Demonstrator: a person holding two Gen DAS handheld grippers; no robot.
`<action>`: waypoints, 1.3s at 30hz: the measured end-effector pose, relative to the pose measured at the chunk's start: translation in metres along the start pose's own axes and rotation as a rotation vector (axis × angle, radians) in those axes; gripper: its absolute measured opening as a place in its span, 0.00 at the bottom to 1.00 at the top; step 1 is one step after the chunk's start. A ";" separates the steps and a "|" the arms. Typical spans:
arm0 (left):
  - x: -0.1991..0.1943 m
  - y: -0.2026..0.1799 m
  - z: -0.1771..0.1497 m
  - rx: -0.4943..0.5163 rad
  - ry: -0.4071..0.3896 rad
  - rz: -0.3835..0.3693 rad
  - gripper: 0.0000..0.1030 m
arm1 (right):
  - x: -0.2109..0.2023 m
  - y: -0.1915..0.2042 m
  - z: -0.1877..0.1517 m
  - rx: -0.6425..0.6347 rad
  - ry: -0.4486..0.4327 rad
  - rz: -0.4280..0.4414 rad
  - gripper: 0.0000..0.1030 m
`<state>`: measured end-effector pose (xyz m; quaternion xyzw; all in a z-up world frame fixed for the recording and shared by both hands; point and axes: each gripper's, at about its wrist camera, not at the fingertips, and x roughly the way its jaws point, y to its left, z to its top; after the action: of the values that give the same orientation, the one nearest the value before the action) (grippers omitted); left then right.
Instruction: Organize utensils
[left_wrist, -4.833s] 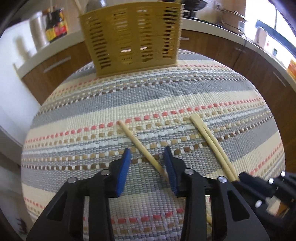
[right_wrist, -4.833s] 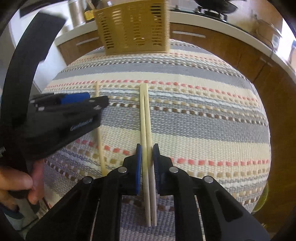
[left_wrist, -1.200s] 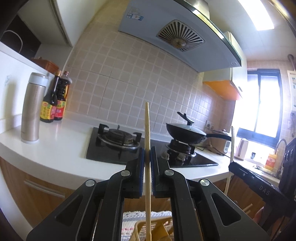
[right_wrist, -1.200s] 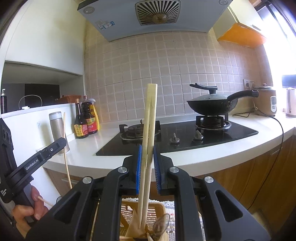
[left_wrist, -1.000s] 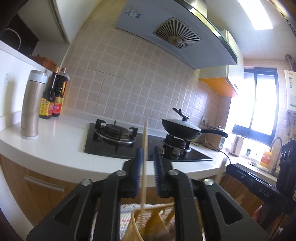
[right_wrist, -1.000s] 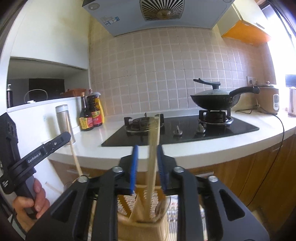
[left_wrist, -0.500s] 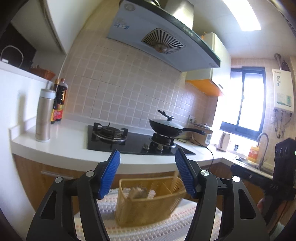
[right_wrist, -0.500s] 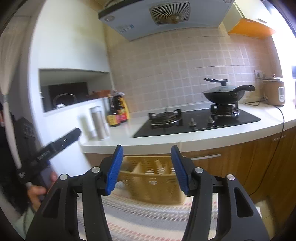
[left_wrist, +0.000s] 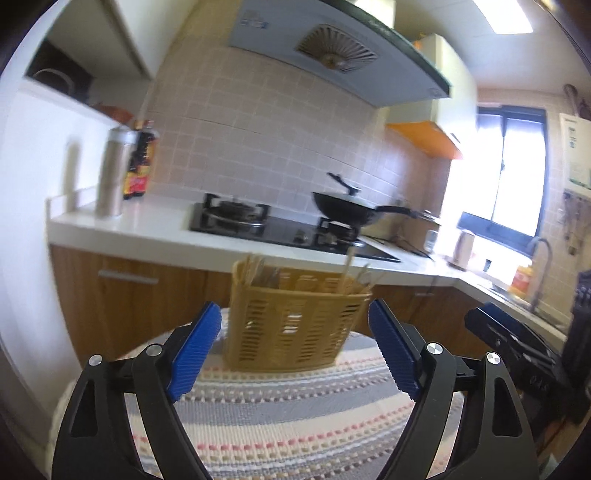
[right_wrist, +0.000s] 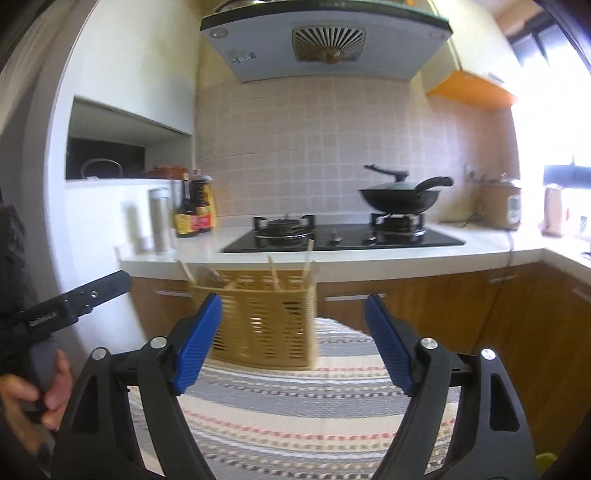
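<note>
Your left gripper (left_wrist: 295, 347) stood wide open with nothing between its blue pads (left_wrist: 194, 349), held above the striped woven mat (left_wrist: 295, 424) and facing the yellow slotted basket (left_wrist: 295, 325). Your right gripper (right_wrist: 293, 341) was spread just as wide and held nothing either, aimed at the same basket (right_wrist: 266, 325) from a little to its right. Chopsticks (right_wrist: 308, 260) stood upright in the basket, their tips above its rim; in the left view they (left_wrist: 349, 264) leaned at the basket's right end. Behind it ran the white counter (right_wrist: 369, 266) with the black hob (right_wrist: 340, 238) and a wok (right_wrist: 400, 197) on the right burner.
</note>
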<state>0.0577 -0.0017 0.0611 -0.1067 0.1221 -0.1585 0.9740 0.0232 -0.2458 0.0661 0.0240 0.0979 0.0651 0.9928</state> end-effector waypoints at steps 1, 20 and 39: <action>0.000 0.000 -0.005 -0.004 -0.014 0.021 0.78 | 0.003 -0.001 -0.005 0.001 -0.007 -0.016 0.77; 0.012 -0.023 -0.051 0.148 -0.084 0.285 0.87 | 0.014 -0.025 -0.039 0.052 -0.052 -0.096 0.92; 0.008 -0.018 -0.051 0.133 -0.090 0.303 0.92 | 0.014 -0.020 -0.042 0.029 -0.031 -0.102 0.92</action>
<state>0.0460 -0.0292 0.0152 -0.0292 0.0824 -0.0126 0.9961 0.0313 -0.2627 0.0209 0.0344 0.0847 0.0128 0.9957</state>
